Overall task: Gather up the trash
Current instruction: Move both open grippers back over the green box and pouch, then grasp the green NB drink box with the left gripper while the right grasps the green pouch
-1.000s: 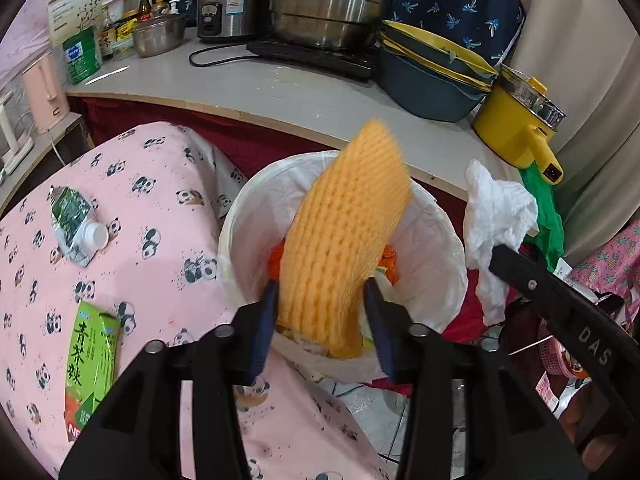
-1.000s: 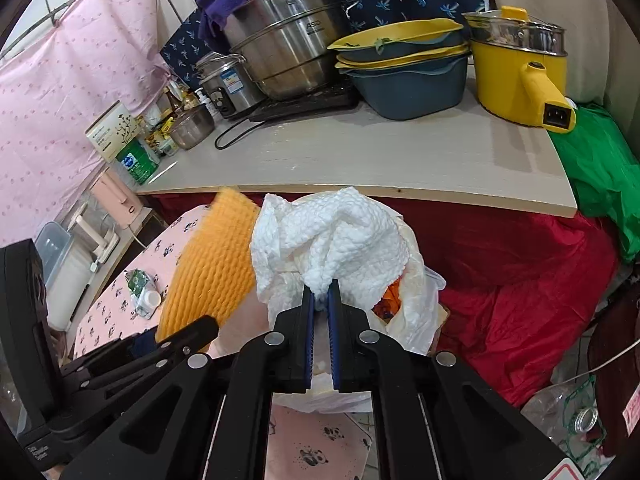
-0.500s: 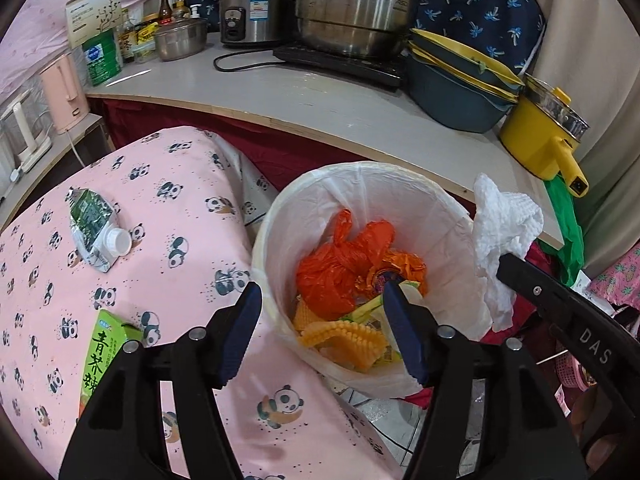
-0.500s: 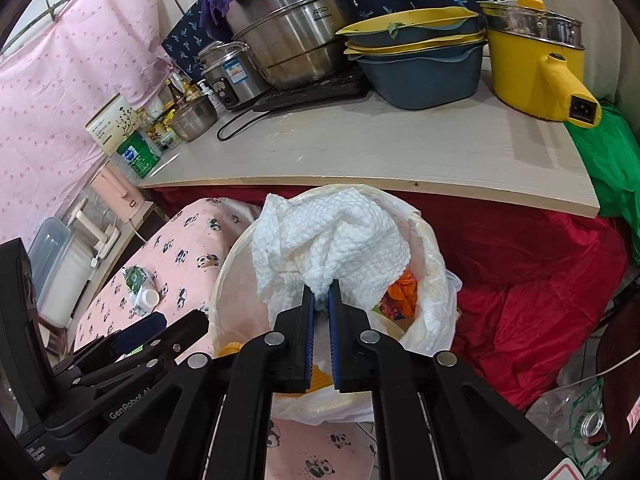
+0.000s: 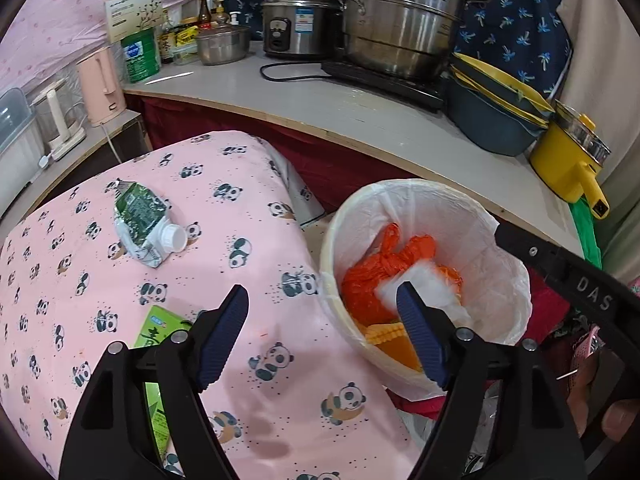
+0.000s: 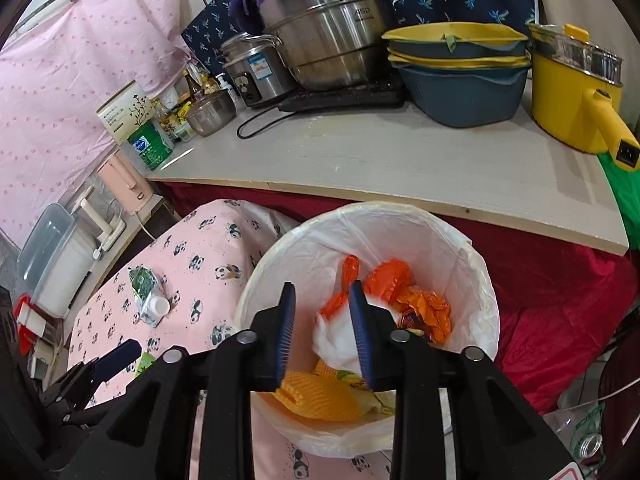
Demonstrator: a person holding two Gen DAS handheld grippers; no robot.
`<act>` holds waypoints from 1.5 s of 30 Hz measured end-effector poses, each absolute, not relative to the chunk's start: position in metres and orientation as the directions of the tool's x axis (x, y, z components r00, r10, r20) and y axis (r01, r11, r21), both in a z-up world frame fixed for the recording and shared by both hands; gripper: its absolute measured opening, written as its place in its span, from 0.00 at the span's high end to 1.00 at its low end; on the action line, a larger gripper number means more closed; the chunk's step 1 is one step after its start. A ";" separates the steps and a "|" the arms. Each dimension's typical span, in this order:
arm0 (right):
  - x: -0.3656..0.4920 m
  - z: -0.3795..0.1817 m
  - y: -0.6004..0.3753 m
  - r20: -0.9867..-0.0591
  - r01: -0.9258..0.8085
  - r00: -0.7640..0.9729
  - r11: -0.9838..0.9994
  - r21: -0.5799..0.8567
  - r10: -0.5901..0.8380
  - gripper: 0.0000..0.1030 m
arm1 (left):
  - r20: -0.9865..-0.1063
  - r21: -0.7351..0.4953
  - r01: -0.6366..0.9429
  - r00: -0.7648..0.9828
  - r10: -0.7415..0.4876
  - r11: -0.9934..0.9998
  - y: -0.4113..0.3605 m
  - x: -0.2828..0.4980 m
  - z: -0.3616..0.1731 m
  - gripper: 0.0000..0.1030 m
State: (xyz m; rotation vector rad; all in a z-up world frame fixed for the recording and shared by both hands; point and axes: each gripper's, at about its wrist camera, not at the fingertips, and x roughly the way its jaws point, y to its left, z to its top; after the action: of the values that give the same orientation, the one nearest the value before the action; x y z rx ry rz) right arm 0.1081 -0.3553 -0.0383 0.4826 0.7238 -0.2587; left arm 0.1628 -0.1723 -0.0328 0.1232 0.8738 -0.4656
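A white-lined trash bin (image 5: 516, 276) (image 6: 486, 280) stands beside the panda-print table. Inside lie an orange bag (image 5: 360, 284) (image 6: 394, 276), orange foam netting (image 5: 390, 338) (image 6: 320, 398) and a white paper wad (image 6: 338, 344) (image 5: 434, 292). My left gripper (image 5: 322, 320) is open and empty, over the table edge next to the bin. My right gripper (image 6: 322, 316) is open and empty, right above the bin. A crushed green-and-white carton (image 5: 144, 224) (image 6: 148, 296) and a green tea box (image 5: 158, 334) lie on the table.
A counter (image 6: 400, 160) behind the bin carries steel pots (image 6: 328, 20), stacked blue-and-yellow basins (image 6: 460, 76) and a yellow electric pot (image 6: 576, 96). A pink kettle (image 5: 100, 84) stands on a side shelf at the left. Red cloth (image 6: 560, 300) hangs under the counter.
The left gripper let go of the orange foam netting, which fell into the bin, then drew back over the table. The right gripper opened and dropped the white paper wad into the bin.
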 end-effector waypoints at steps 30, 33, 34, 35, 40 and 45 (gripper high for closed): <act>0.112 -0.038 -0.220 -0.703 0.162 0.704 0.943 0.291 0.096 0.65 | -0.836 -0.020 0.300 0.518 -0.181 0.954 -0.033 0.141 -0.087 0.14; 0.115 -0.042 -0.214 -0.710 0.151 0.697 0.946 0.287 0.104 0.65 | -0.850 -0.028 0.289 0.497 -0.175 0.957 -0.026 0.141 -0.099 0.14; 0.116 -0.043 -0.212 -0.712 0.149 0.694 0.946 0.287 0.107 0.65 | -0.854 -0.032 0.286 0.490 -0.175 0.958 -0.024 0.141 -0.102 0.14; 0.116 -0.044 -0.210 -0.713 0.146 0.692 0.947 0.287 0.109 0.65 | -0.858 -0.033 0.285 0.483 -0.173 0.958 -0.022 0.142 -0.106 0.14; 0.120 -0.049 -0.201 -0.724 0.136 0.680 0.950 0.281 0.117 0.65 | -0.874 -0.037 0.296 0.454 -0.174 0.955 -0.019 0.142 -0.119 0.32; 0.125 -0.054 -0.194 -0.733 0.128 0.669 0.953 0.275 0.122 0.65 | -0.868 -0.046 0.303 0.460 -0.188 0.952 -0.018 0.141 -0.118 0.44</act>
State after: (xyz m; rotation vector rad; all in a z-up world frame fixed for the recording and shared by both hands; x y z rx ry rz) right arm 0.1255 -0.1942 -0.0536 0.3177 0.8418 -0.0029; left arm 0.1407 -0.0181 -0.1175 0.1212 1.0511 -0.3031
